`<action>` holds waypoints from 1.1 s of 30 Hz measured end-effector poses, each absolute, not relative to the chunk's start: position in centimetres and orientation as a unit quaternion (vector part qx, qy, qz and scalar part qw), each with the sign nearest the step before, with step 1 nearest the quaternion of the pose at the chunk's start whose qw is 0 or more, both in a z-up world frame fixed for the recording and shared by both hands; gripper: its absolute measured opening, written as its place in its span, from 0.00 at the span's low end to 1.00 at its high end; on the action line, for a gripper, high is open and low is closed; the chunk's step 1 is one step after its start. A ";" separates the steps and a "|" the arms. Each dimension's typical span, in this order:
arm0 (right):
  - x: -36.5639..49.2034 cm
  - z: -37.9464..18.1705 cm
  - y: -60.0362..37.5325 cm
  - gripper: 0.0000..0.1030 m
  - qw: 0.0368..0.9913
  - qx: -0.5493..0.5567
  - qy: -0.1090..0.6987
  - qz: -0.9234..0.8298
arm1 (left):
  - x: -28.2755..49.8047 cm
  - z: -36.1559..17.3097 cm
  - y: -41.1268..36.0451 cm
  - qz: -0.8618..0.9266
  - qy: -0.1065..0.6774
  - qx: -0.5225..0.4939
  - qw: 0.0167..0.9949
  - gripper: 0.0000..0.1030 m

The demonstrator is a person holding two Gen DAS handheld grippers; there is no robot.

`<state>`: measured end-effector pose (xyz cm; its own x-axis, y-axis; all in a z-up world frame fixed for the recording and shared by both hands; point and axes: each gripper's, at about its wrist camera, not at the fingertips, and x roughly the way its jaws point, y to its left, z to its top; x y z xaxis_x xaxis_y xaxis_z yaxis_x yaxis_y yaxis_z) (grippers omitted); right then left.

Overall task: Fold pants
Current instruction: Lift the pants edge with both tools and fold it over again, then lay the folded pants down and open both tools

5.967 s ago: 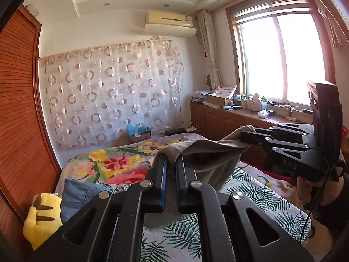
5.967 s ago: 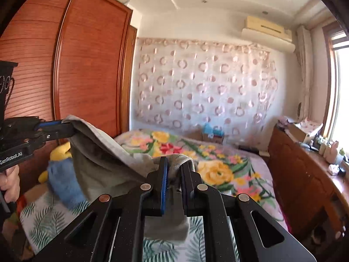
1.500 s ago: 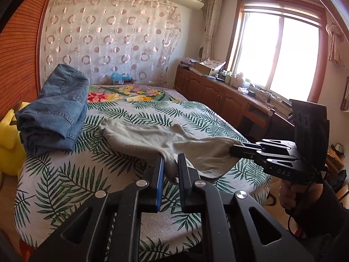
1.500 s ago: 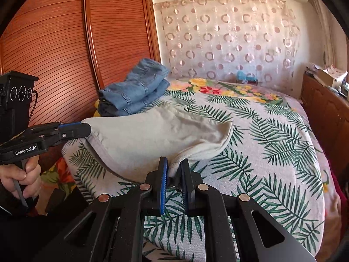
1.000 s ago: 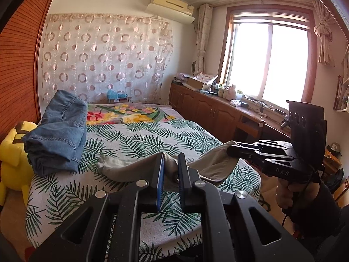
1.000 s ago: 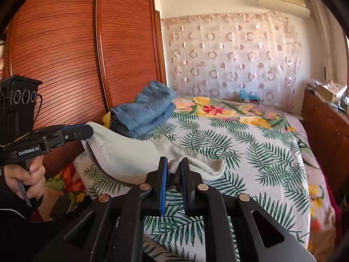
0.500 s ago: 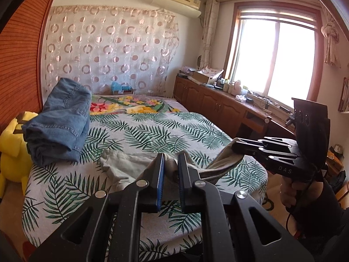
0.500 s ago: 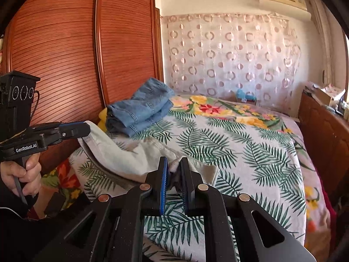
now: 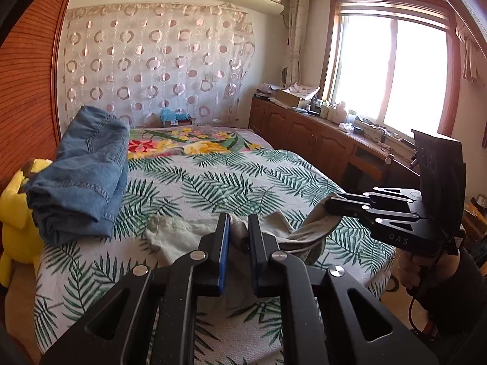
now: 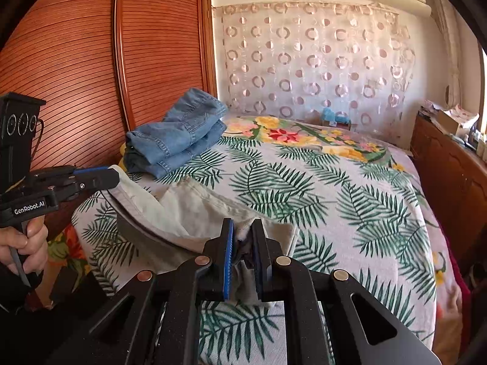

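Right now both tools pinch the beige pants [image 10: 188, 210] near the foot of the bed [image 9: 243, 176]: the left gripper [image 9: 238, 228] and right gripper [image 10: 242, 237] each clamp a bunched edge, cloth sagging between them onto the leaf-print sheet, beside folded jeans [image 9: 82, 176].

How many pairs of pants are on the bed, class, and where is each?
2: folded blue jeans at the bed's wardrobe-side edge; beige pants at the near edge, pinched by the left gripper and right gripper.
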<state>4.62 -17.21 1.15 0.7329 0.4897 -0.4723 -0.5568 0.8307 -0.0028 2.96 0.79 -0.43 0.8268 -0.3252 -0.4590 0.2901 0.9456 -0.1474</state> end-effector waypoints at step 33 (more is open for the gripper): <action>14.4 -1.4 -13.3 0.11 0.925 -0.079 0.279 0.247 | 10.5 -4.2 1.7 -0.122 0.307 -0.024 0.944 0.12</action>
